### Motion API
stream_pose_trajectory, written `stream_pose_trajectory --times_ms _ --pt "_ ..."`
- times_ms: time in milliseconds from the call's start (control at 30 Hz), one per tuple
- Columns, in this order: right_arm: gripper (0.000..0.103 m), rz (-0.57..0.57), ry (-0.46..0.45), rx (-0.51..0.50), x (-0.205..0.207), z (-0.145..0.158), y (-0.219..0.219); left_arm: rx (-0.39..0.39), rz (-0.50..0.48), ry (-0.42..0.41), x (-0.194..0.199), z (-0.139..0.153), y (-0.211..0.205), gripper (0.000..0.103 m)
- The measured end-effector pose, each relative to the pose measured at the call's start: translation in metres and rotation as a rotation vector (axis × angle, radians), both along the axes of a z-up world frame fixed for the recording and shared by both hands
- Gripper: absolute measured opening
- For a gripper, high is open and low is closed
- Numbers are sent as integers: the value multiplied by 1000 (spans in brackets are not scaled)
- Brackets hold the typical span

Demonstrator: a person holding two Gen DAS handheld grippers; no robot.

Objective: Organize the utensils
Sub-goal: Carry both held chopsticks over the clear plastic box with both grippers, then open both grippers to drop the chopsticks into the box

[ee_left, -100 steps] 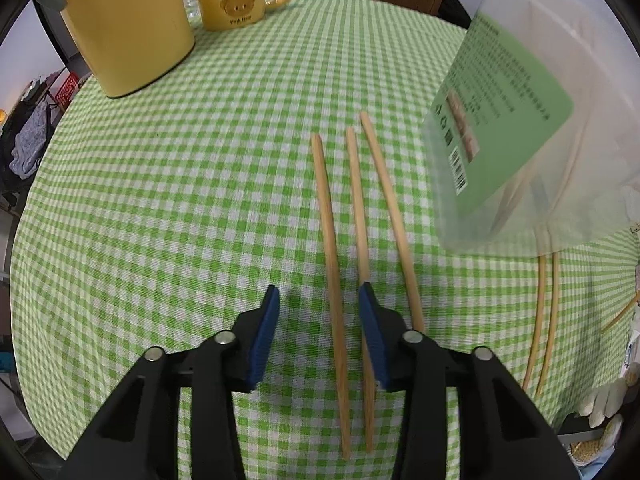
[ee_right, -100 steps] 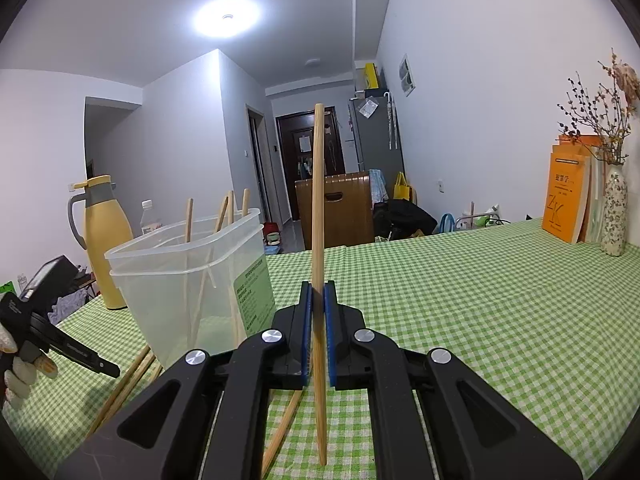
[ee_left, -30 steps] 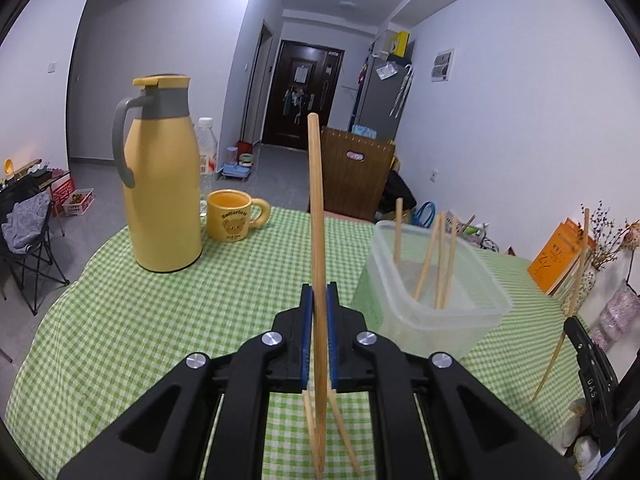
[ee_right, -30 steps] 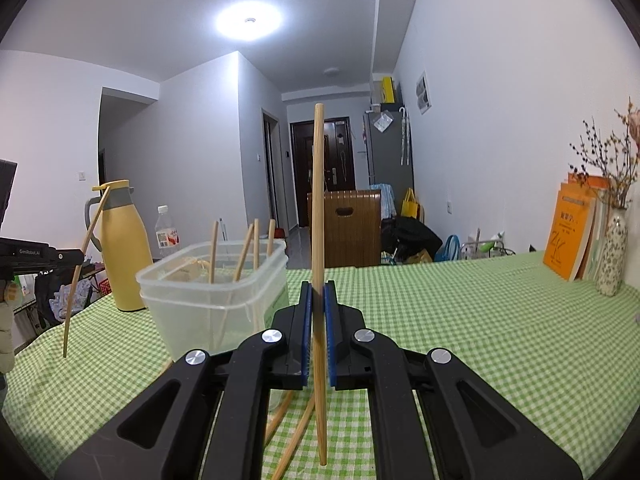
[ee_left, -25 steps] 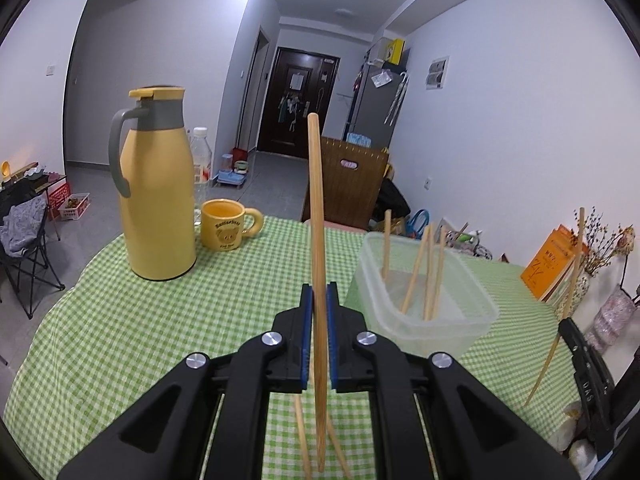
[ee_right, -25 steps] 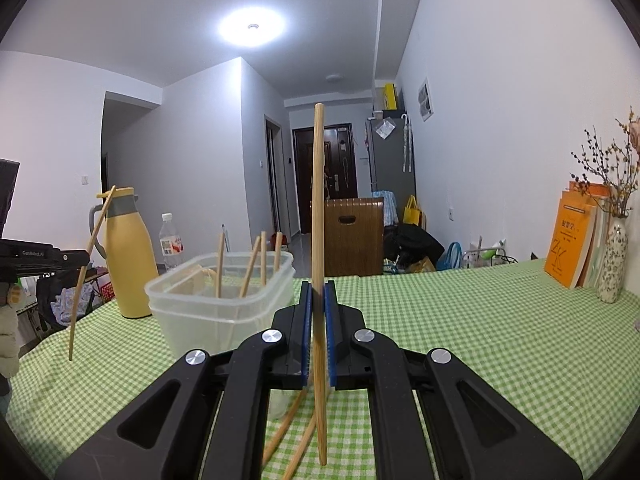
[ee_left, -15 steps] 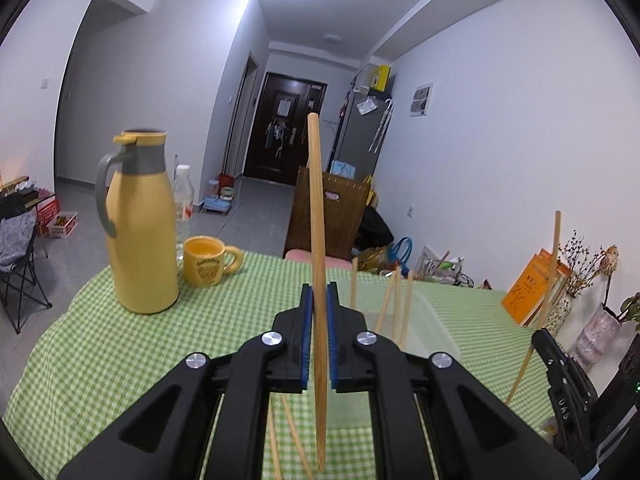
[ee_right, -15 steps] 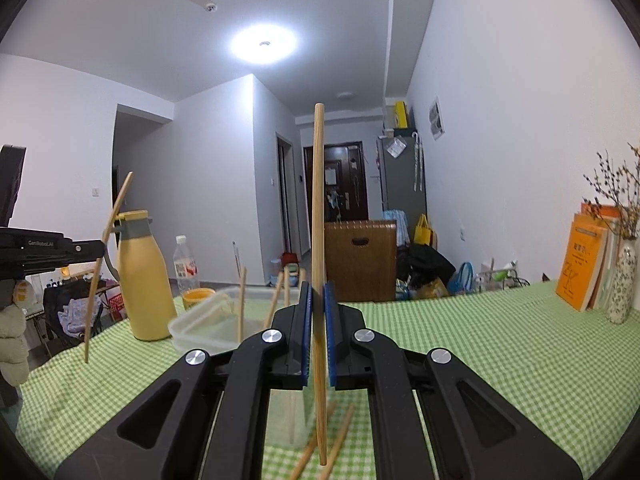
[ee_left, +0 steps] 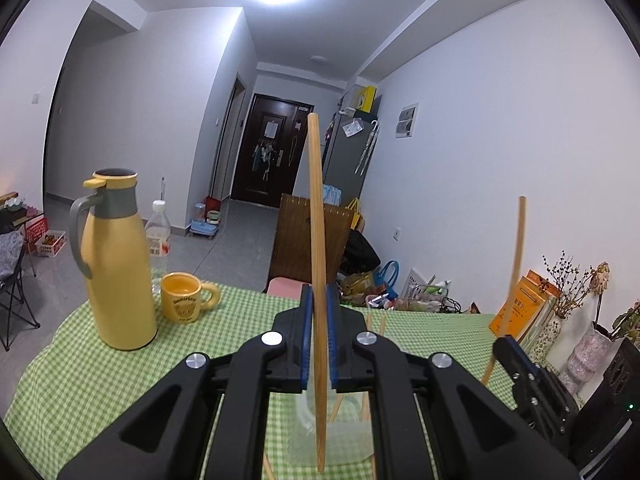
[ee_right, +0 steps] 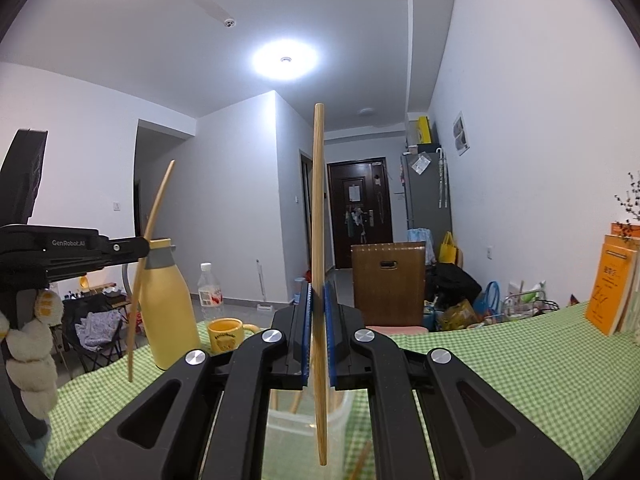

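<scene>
In the left wrist view my left gripper (ee_left: 317, 304) is shut on a wooden chopstick (ee_left: 315, 216) that stands upright between its blue pads. Below it, mostly hidden by the fingers, sits the clear plastic container (ee_left: 348, 436) with several chopsticks leaning in it. My right gripper (ee_right: 317, 300) is likewise shut on an upright chopstick (ee_right: 318, 200), above the same container (ee_right: 300, 420). Each gripper shows in the other's view: the right one (ee_left: 516, 360) with its chopstick (ee_left: 517, 256), the left one (ee_right: 134, 249) with its tilted chopstick (ee_right: 149, 240).
On the green checked tablecloth (ee_left: 80, 360) stand a yellow thermos jug (ee_left: 116, 272), a yellow mug (ee_left: 186, 300) and a water bottle (ee_left: 158, 236) at the left. Orange books (ee_right: 610, 284) and vases (ee_left: 588, 356) line the right edge. A wooden chair back (ee_right: 388, 280) is beyond the table.
Both grippers have risen with their chopsticks still clamped. The container has sunk from mid-view to below the fingers, and more ceiling shows.
</scene>
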State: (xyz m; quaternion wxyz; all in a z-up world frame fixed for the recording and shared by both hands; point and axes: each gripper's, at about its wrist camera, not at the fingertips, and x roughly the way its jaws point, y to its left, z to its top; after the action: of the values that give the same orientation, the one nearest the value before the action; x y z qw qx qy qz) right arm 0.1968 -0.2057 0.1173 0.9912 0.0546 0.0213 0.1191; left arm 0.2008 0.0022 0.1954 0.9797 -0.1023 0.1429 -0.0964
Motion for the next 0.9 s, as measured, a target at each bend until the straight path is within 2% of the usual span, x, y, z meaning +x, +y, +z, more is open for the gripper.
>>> stream_pose_trajectory --times_ms 200,433,900 --pt "6 12 3 18 19 3 7 13 4 -27 16 4 -16 4" --pt "6 17 25 18 45 1 17 39 35 -35 44 -3 -35 4" --pt "6 44 128 -16 85 -34 25 116 39 36 103 -60 -53 4"
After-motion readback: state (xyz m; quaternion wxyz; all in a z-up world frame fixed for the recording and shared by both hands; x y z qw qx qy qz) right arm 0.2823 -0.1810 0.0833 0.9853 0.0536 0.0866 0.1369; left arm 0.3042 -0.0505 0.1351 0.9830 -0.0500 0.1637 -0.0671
